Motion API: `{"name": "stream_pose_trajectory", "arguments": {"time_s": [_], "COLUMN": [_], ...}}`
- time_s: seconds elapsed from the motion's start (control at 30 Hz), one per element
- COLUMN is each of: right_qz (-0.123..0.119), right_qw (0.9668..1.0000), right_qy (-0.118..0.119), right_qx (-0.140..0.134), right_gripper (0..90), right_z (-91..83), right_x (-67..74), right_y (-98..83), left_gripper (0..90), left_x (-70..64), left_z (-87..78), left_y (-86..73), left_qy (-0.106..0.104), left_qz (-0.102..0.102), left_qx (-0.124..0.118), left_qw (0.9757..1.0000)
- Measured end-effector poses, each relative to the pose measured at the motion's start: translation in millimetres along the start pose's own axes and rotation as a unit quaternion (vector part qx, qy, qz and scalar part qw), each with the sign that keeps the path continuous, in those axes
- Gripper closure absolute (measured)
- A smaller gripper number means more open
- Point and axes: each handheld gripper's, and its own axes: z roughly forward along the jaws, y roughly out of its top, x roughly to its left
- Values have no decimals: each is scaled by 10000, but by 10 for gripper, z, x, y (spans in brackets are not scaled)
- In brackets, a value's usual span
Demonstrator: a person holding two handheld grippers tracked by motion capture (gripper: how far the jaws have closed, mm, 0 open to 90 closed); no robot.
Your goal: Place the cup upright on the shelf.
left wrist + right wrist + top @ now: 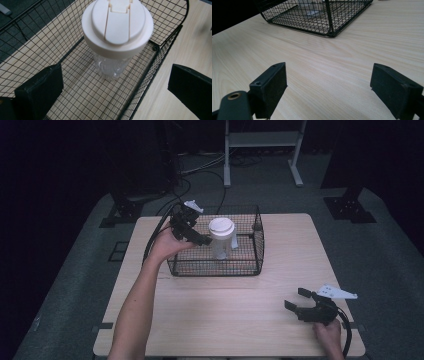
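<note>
A clear ribbed bottle (220, 246) with a cream flip lid (117, 25) stands upright inside a black wire basket (215, 270) at the back middle of the wooden table (225, 315). My left gripper (200, 237) hovers over the basket's left side, just left of the bottle. In the left gripper view it (115, 90) is open and looks down on the lid, with the bottle ahead of the jaws and apart from them. At the table's front right my right gripper (297, 298) is open and holds nothing. Its jaws (329, 87) point across bare wood towards the basket (319, 17).
Bare tabletop lies between the basket and the front edge. A grey metal frame (260, 140) stands on the floor behind the table, with cables (200, 170) and black stand feet (350, 207) near it. The room around is dark.
</note>
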Motion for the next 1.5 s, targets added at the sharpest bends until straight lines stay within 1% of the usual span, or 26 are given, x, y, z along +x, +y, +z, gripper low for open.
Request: {"name": "stream_pose_trajectory", "arguments": {"time_s": [0.03, 0.17, 0.33, 0.53, 0.63, 0.7, 0.83, 0.93, 1.0, 1.13, 1.2, 1.37, 1.5], "right_qz": [-10, -43, -41, -56, -74, -82, -42, -77, -56, -56, -53, -60, -41], "right_qw": [10000, 10000, 10000, 10000, 9999, 9999, 10000, 9999, 9999, 9999, 9999, 9999, 9999], "right_qy": [-9, -37, -34, -52, -71, -71, -76, -86, -80, -99, -115, -136, -145], "right_qx": [7, 28, -25, 6, 17, 19, 30, 12, 24, 24, 28, 34, 68], "right_gripper": [129, 129, 129, 129, 129, 129, 129, 129, 129, 129, 129, 129, 129], "right_z": [3, 9, -2, 4, 9, 8, 6, 7, 6, 8, 9, 11, 17], "right_x": [1, 3, 8, 11, 10, 10, 13, 9, 12, 14, 12, 8, 10], "right_y": [0, 1, 1, 0, 0, 0, 0, 0, 0, -1, 0, -1, 0], "left_gripper": [0, 0, 0, 0, 0, 0, 0, 0, 0, 0, 0, 0, 0], "left_x": [-3, -31, -71, -110, -120, -123, -110, -103, -88, -79, -86, -91, -113], "left_z": [-18, -85, -149, -169, -184, -202, -233, -235, -238, -246, -246, -247, -275], "left_y": [-6, -38, -79, -119, -140, -159, -223, -282, -326, -422, -468, -561, -610], "left_qy": [-15, -42, -39, -78, -94, -78, -77, -78, -51, -89, -108, -140, -126], "left_qz": [-11, 49, 100, 170, 176, 196, 141, 111, 100, 22, 48, 10, 35], "left_qx": [-6, -36, -58, -16, -37, -96, -155, -140, -125, -169, -157, -129, -188], "left_qw": [10000, 10000, 9999, 9998, 9998, 9997, 9998, 9998, 9999, 9998, 9998, 9998, 9997]}}
